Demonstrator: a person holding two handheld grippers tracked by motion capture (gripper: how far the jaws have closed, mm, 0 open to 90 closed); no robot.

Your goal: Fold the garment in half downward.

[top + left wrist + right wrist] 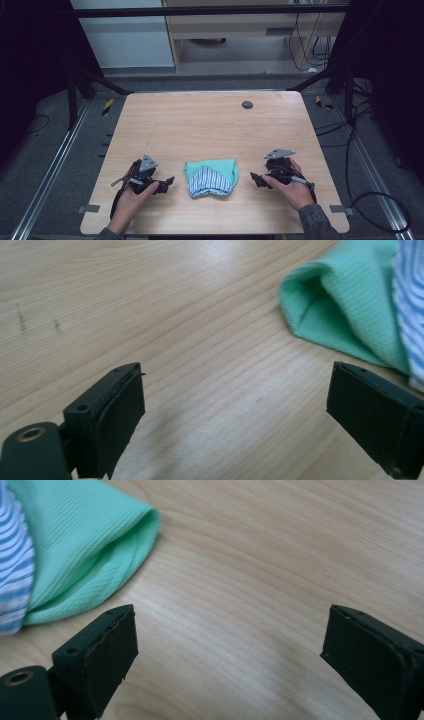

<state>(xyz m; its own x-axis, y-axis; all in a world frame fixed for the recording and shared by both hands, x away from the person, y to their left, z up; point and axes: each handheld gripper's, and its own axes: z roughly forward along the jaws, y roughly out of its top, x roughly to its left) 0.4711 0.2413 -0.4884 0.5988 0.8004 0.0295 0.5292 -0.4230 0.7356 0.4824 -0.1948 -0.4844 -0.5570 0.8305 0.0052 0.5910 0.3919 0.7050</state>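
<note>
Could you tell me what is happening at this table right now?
A person sits at a wooden table with a two-jaw gripper in each hand. The left gripper and the right gripper rest on either side of a green cloth with a blue-and-white striped cloth lying over it. Both grippers have their jaws wide open and hold nothing; neither touches the cloths. A small dark disc sits near the far edge.

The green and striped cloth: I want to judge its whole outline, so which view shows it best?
The high view: the cloth lies whole on the table between the left gripper and right gripper. The left gripper view catches one green fold and a striped edge; the right gripper view shows the same from the other side.
</note>
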